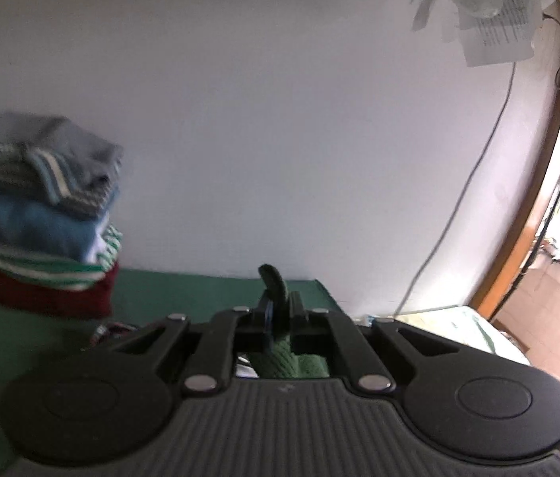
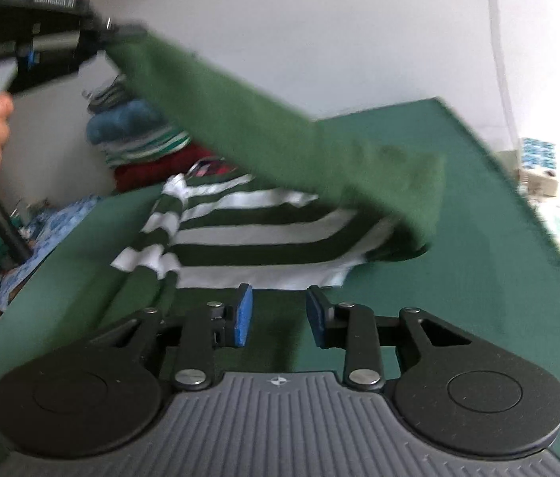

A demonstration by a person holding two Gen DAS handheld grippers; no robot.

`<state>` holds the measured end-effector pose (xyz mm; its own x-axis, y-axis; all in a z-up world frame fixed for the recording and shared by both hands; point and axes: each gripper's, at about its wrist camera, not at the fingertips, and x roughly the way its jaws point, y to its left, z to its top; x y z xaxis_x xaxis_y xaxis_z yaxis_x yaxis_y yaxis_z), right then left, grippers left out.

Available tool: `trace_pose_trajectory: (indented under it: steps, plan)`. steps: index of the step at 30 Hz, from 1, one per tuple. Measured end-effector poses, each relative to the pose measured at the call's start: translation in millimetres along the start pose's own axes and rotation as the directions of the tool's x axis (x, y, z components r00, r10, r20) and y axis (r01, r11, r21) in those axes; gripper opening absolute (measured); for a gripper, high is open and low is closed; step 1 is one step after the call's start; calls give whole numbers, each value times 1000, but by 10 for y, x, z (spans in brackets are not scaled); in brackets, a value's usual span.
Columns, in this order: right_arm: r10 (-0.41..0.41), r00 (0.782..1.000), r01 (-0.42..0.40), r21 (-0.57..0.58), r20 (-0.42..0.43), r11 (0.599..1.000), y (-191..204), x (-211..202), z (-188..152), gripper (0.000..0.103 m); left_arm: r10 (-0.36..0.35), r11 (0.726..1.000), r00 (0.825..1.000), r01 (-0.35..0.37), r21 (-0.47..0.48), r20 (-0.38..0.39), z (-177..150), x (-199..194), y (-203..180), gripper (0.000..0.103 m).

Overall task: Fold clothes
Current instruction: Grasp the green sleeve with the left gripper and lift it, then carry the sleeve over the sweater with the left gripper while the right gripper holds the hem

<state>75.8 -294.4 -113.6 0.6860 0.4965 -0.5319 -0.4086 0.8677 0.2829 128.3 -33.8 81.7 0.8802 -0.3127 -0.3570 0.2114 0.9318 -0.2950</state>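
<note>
The left tool (image 2: 97, 35), clamped on a green sleeve (image 2: 240, 119), lifts it high above a green-and-white striped sweater (image 2: 264, 230) lying on the green table (image 2: 478, 238). The right tool (image 2: 278, 318) hovers at the hem, pads apart, gripping nothing. With only one corner held, the sleeve could slip free or drag the sweater askew. One sweater lies unfolded; one stack of folded clothes (image 1: 37, 214) stands behind.
</note>
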Motion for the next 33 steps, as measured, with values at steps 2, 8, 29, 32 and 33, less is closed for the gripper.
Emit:
trace_pose_trajectory:
  steps: [2, 8, 29, 32, 33]
  plan:
    - [-27, 1000, 27, -71, -4, 997, 126, 143, 36, 32, 19, 1000, 1000, -19, 12, 17, 102, -54, 37, 1]
    - [-50, 998, 51, 3, -35, 999, 150, 300, 195, 32, 117, 993, 989, -117, -5, 90, 411, -334, 389, 1]
    - [-77, 996, 70, -152, -44, 986, 698, 401, 238, 41, 277, 956, 960, -270, -113, 50, 523, -720, 1779, 0]
    - [-125, 991, 118, -130, -47, 985, 639, 280, 182, 41, 294, 949, 954, -284, -140, 56, 493, -781, 2008, 0]
    - [-141, 989, 134, -127, -52, 983, 620, 223, 145, 41, 297, 947, 953, -285, -148, 67, 489, -824, 2075, 0]
